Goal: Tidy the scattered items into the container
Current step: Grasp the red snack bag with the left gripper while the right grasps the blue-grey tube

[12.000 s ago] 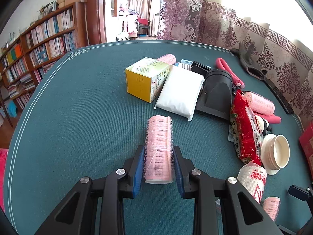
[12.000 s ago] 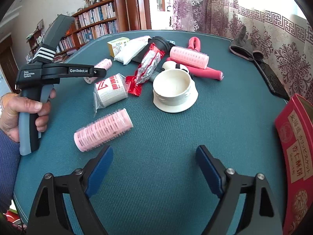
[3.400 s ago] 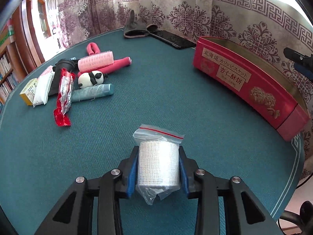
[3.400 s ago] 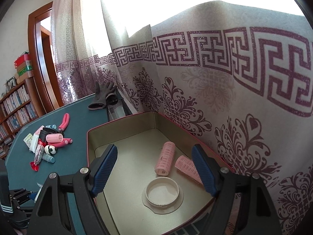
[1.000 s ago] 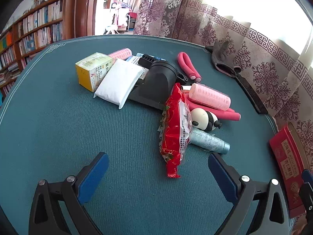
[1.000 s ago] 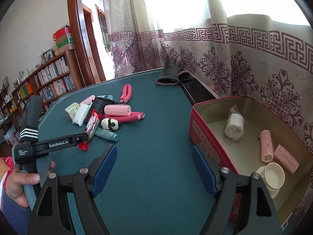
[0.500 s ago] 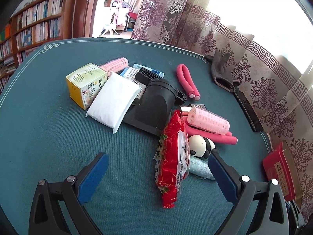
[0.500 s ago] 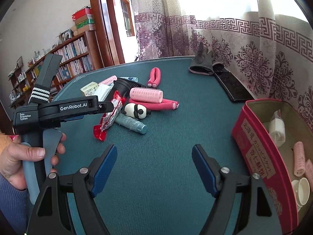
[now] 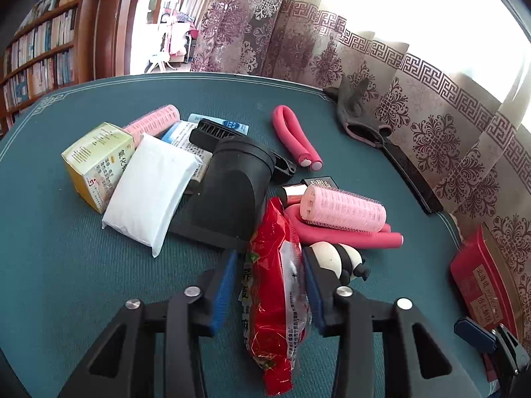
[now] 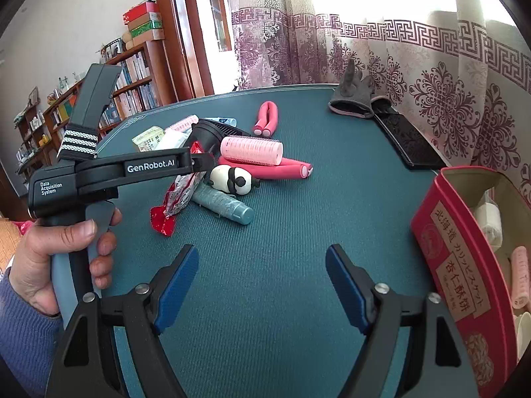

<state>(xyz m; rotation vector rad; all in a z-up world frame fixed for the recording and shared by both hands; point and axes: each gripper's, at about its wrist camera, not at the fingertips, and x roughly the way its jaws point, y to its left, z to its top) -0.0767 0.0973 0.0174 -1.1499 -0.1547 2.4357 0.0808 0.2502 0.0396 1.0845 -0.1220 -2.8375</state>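
Left tool [image 9: 270, 285] closing on red snack packet [image 9: 275, 295], on green counter [image 9: 59, 265].
Pads seemingly touching the packet; right tool [image 10: 262, 285] wide, empty; red tin [image 10: 454, 265] at counter's right edge.

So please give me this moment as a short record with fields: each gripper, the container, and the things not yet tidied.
left gripper: jaws closing around the crinkly red plastic snack packet
right gripper: open, empty, above the teal table
container: red rectangular tin, open, at the right table edge
inside tin: pink hair rollers, a white bagged roll
not yet tidied: panda figure, teal tube, yellow cardboard box, white pouch
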